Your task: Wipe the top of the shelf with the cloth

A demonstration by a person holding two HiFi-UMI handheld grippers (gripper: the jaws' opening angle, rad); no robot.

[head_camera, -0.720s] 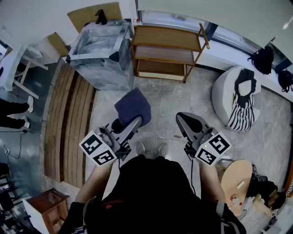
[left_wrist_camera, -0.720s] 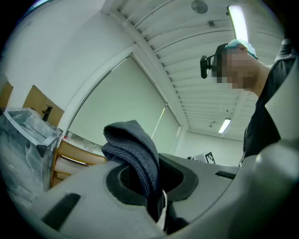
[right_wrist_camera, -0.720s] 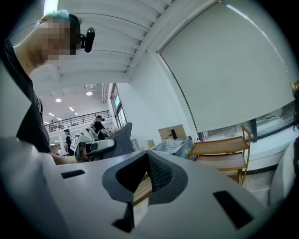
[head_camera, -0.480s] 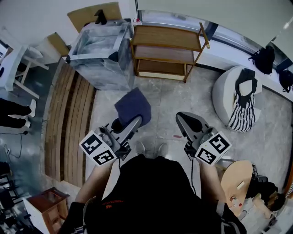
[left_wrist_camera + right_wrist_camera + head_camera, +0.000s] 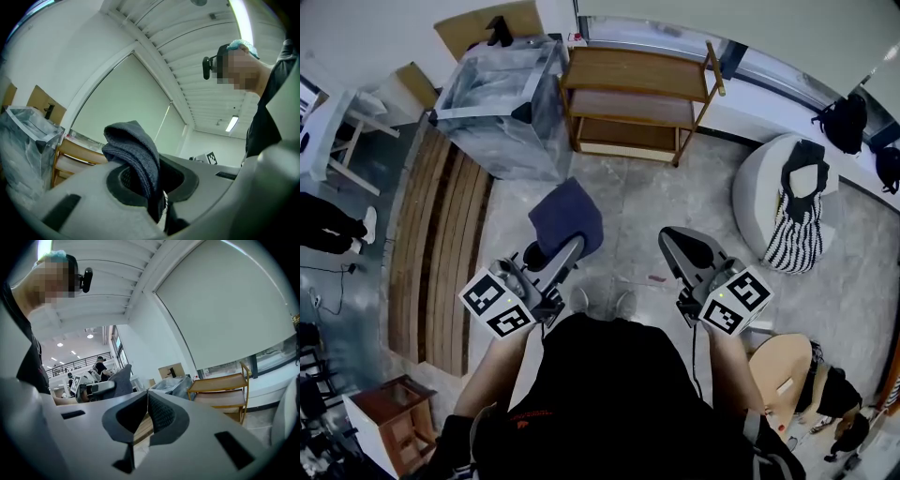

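Left gripper is clamped on the cloth, and its own view shows the dark fold pinched between the pads and bunching up past the tips. Right gripper has its jaws pressed together with nothing between them, and it is held level with the left, just beside it. The shelf stands well ahead of both grippers, its top bare and unwiped, with open floor between, so my read is the approach has yet to be made. Here is the worry: most of the cloth hangs free beyond the jaws, held only at one bunched part. Drag across the wood could tug it loose, or the fold could roll so that hard jaw tips scrape the top instead of fabric. The raised post at the shelf's right end looks ready to snag a loose corner too. As for writing, there is nothing to read: just black-and-white square markers on each gripper's cube, and no brand or label anywhere.
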